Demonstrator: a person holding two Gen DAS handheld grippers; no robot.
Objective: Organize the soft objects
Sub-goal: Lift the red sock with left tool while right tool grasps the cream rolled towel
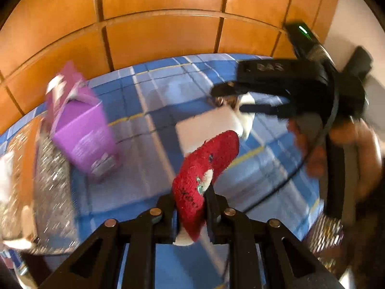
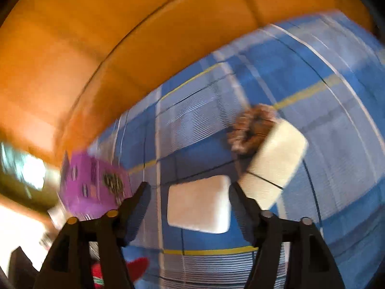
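My left gripper [image 1: 190, 207] is shut on a red fuzzy sock [image 1: 204, 168] with a white patch, held above the blue plaid bedsheet [image 1: 149, 101]. My right gripper [image 2: 190, 192] is open above a white sponge block [image 2: 199, 204] that lies between its fingers in view; it also shows in the left wrist view [image 1: 240, 91] over a white block [image 1: 207, 127]. A second white block [image 2: 276, 159] and a brown furry object [image 2: 252, 127] lie just beyond. The red sock shows at the lower left of the right wrist view [image 2: 134, 268]. Both views are blurred.
An open purple cardboard box [image 1: 84, 130] stands on the bed at left, also in the right wrist view [image 2: 93, 183]. A glittery silver item [image 1: 53, 180] lies at the left edge. An orange wooden headboard [image 1: 156, 36] backs the bed.
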